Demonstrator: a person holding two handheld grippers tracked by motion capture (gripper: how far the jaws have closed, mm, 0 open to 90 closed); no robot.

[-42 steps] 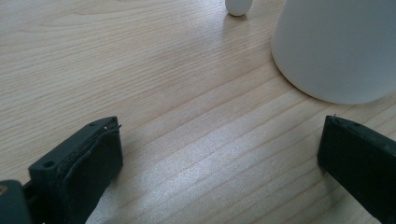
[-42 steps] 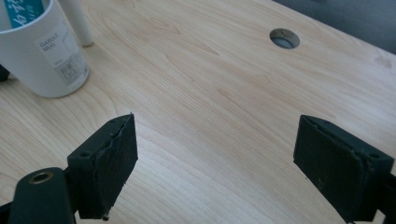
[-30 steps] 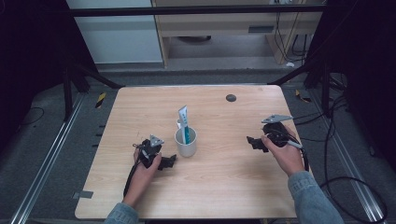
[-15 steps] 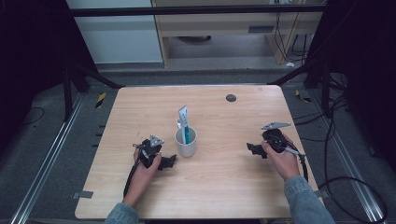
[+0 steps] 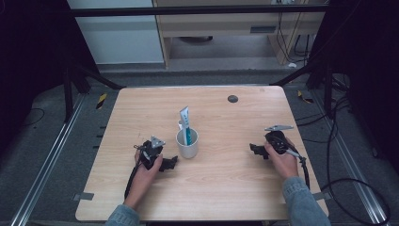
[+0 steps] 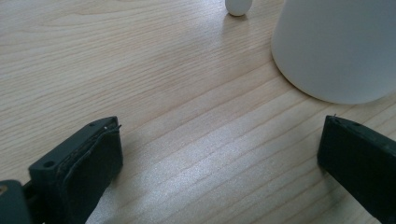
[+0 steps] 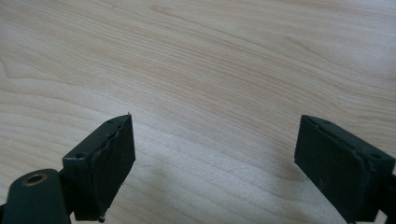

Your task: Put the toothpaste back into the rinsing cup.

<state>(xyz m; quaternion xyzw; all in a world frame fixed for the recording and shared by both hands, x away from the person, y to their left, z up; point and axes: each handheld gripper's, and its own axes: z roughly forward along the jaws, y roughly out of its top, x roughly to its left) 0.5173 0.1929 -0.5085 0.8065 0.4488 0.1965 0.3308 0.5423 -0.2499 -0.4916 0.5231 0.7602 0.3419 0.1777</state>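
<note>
Left gripper (image 5: 170,163) jaws apart | right gripper (image 5: 257,149) jaws apart | one white cup (image 5: 187,143) | one toothpaste tube (image 5: 185,123)

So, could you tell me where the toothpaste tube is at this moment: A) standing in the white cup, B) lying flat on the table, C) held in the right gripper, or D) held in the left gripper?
A: the toothpaste tube stands upright inside the white cup, and both grippers' jaws are open and hold nothing.

High view overhead facing forward, gripper views skimming shared table (image 5: 226,179)
</note>
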